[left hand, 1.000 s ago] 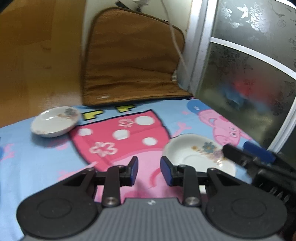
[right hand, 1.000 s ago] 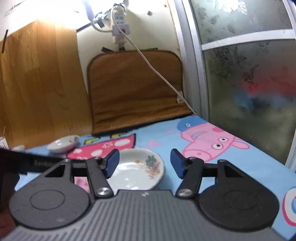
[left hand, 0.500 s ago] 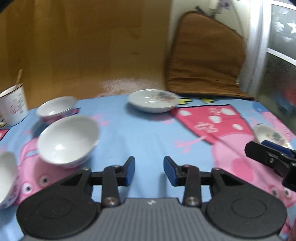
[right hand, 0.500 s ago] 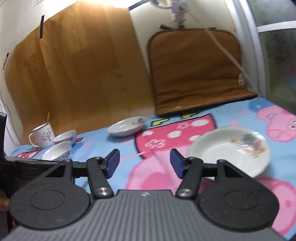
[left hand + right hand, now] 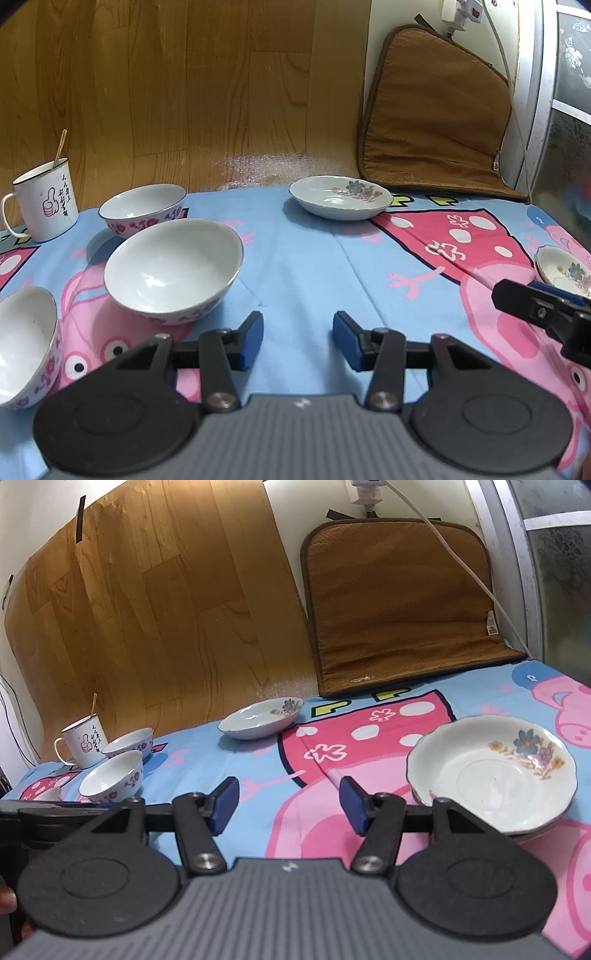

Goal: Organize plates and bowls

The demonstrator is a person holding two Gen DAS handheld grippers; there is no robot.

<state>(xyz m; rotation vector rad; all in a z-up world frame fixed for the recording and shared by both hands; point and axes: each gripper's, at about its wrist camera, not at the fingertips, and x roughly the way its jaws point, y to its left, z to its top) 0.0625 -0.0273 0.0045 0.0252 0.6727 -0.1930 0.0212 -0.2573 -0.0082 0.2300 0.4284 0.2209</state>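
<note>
On the cartoon-print cloth, three white floral bowls sit at the left: a large bowl [image 5: 171, 267], a rear bowl [image 5: 142, 208] and a near bowl [image 5: 24, 338]. A flowered plate [image 5: 341, 197] [image 5: 262, 718] lies at the back. Two stacked plates [image 5: 493, 773] [image 5: 563, 269] rest at the right. My left gripper [image 5: 297, 339] hovers over bare cloth, right of the large bowl, its jaws opening with nothing between them. My right gripper [image 5: 290, 805] is open and empty, just left of the stacked plates; it shows at the right edge of the left wrist view [image 5: 543, 314].
A white enamel mug [image 5: 42, 201] with a spoon stands at the far left. A brown cushion [image 5: 402, 605] leans on the back wall beside a wood panel [image 5: 147, 602]. A glass sliding door [image 5: 569, 110] borders the right side. A white cable [image 5: 465, 561] hangs over the cushion.
Both views have swung left, from the stacked plates and the door to the bowls and the mug. My left gripper's jaws have spread wider. The right gripper's gap is unchanged.
</note>
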